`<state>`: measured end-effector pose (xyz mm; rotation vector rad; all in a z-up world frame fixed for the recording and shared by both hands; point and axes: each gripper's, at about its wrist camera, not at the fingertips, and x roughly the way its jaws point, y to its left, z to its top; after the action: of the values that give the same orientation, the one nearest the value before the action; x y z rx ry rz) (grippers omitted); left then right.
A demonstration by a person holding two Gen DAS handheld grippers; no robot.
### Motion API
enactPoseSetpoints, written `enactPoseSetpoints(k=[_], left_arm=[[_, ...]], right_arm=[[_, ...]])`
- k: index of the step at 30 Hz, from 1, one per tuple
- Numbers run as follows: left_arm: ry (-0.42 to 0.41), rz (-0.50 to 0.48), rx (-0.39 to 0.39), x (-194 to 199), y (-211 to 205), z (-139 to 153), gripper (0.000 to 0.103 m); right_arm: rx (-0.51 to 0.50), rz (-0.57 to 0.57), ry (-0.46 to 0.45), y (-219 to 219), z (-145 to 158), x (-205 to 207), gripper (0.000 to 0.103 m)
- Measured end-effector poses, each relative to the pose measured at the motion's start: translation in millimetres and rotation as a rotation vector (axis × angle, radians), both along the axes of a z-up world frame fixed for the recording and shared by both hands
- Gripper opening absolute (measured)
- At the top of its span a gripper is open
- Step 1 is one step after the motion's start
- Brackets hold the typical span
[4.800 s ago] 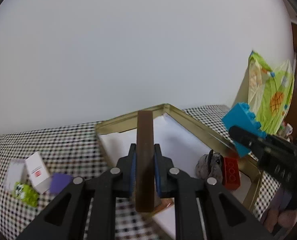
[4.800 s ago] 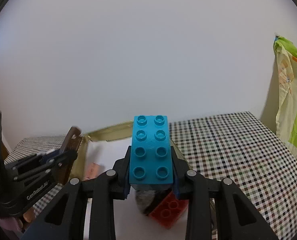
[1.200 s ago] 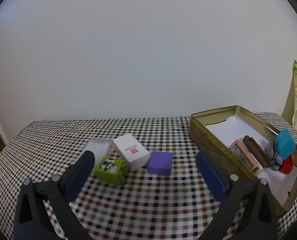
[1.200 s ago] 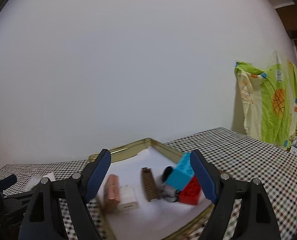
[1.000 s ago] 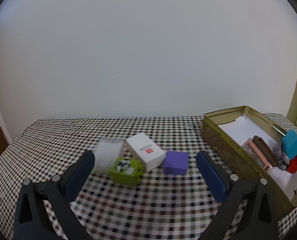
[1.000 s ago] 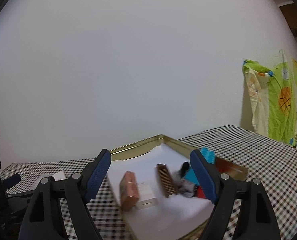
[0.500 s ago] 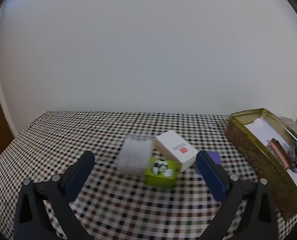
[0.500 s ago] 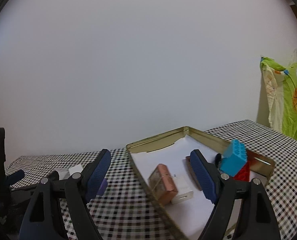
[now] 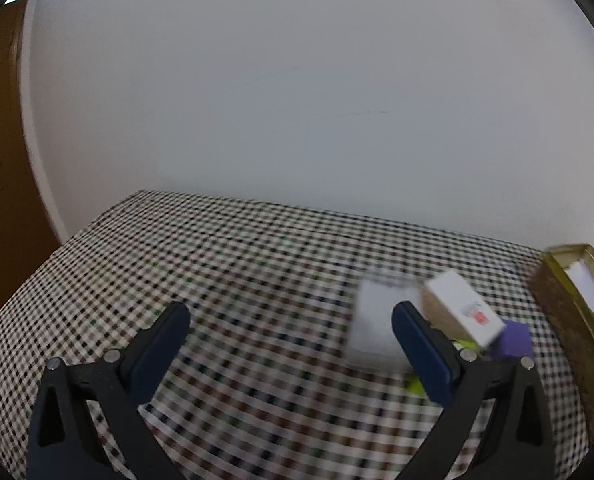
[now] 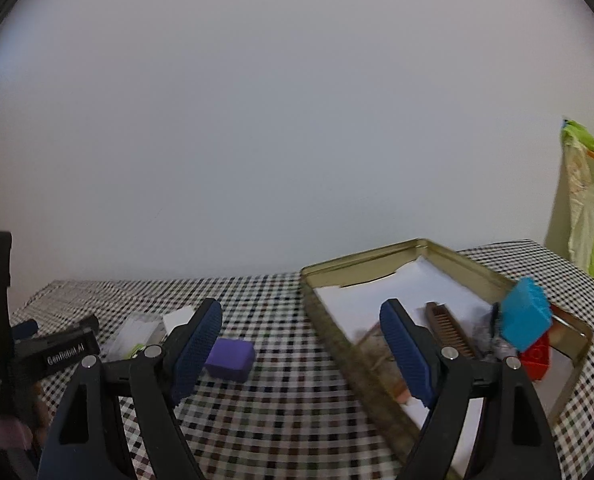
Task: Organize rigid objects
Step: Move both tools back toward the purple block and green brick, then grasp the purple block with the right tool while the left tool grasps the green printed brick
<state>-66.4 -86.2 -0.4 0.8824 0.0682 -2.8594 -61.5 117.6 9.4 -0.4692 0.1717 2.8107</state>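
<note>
Now both the left gripper (image 9: 291, 330) and right gripper (image 10: 301, 326) gape empty. Blurred aim risks knocking the white box (image 9: 463, 307), at two o'clock, off the purple block (image 10: 231, 355)

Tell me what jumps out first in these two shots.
The bright blue studded toy brick catches the eye, perched atop a red brick at the right end of the gold metal tin. Left of the tin, a purple cube sits on the checkered tablecloth.
</note>
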Motion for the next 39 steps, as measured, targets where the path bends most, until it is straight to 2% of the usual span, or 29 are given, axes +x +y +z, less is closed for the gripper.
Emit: enactPoseSetpoints(k=[7,15,24,27,29,30,31,36,39], left_arm=[[-0.062,0.054,0.048,-10,-19,-8,0.102],[-0.094,0.059,-0.021,-12,-11,-9,0.102],[-0.164,0.073,-0.069,-16,-9,-15,0.097],[-0.172,0.070,-0.063,-17,-7,-17,0.097],[-0.170,0.069,-0.065,-18,-4,-18,0.097],[-0.170,0.069,-0.063,-19,-2,-18,0.097],[-0.171,0.064,-0.060,-19,0,-19,0.097],[-0.175,0.034,-0.053,-22,12,-21,0.096],[-0.170,-0.015,-0.018,-19,15,-16,0.091]], right_arm=[[-0.002,0.092,-0.144,-18,-11,-36,0.083],[-0.067,0.140,-0.377,-29,-36,-89,0.083],[-0.088,0.123,-0.550,-32,-58,-120,0.079],[-0.071,0.123,-0.554,-35,-59,-125,0.075],[-0.073,0.129,-0.541,-35,-58,-122,0.060],[-0.077,0.131,-0.533,-35,-57,-120,0.049],[-0.078,0.132,-0.531,-33,-57,-118,0.045],[-0.128,0.168,-0.508,-23,-55,-100,0.042],[-0.161,0.204,-0.462,-16,-51,-78,0.042]])
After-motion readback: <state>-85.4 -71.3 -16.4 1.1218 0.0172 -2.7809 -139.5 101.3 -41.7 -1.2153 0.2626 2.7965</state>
